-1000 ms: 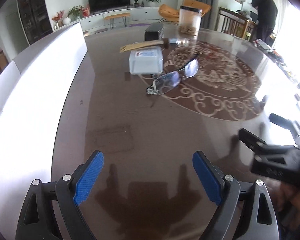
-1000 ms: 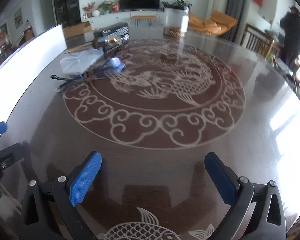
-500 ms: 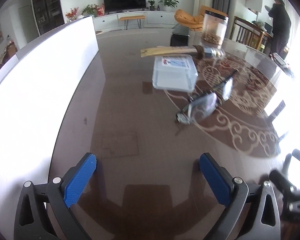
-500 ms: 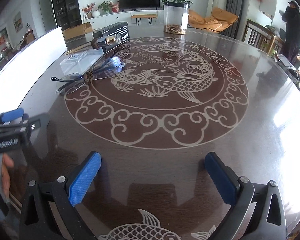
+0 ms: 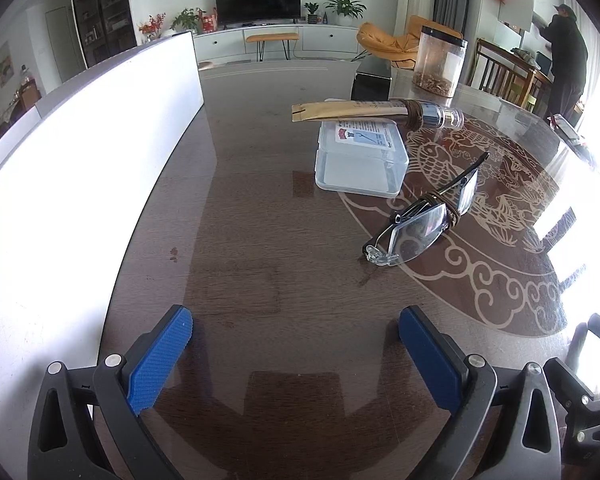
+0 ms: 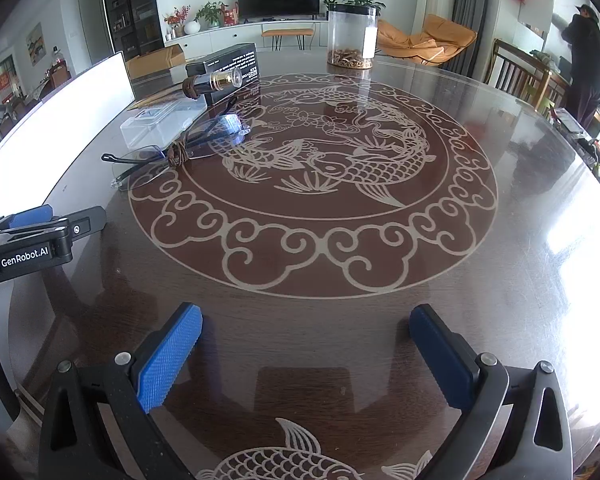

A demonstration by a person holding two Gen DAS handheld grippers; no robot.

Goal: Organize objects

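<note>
A pair of rimless glasses [image 5: 424, 224] with a brown cord around it lies on the dark round table [image 5: 260, 240], also in the right wrist view [image 6: 172, 156]. Behind it sits a clear plastic box [image 5: 360, 160] [image 6: 160, 124] with a tan tube-shaped item with a clear cap [image 5: 380, 114] [image 6: 212, 82] resting across it. My left gripper [image 5: 296, 344] is open and empty, near the table's front left, well short of the glasses. My right gripper [image 6: 306, 340] is open and empty over the table's front edge. The left gripper's side shows in the right wrist view [image 6: 40, 232].
A black box [image 6: 232, 68] and a clear jar with a black lid [image 6: 352, 36] [image 5: 440, 64] stand at the back of the table. A white panel [image 5: 80, 160] runs along the table's left edge. A person [image 6: 588, 64] stands at the far right of the room.
My left gripper has swung left and moved closer to the glasses and plastic box. My right gripper has stayed almost still; the left gripper has come further into its view.
</note>
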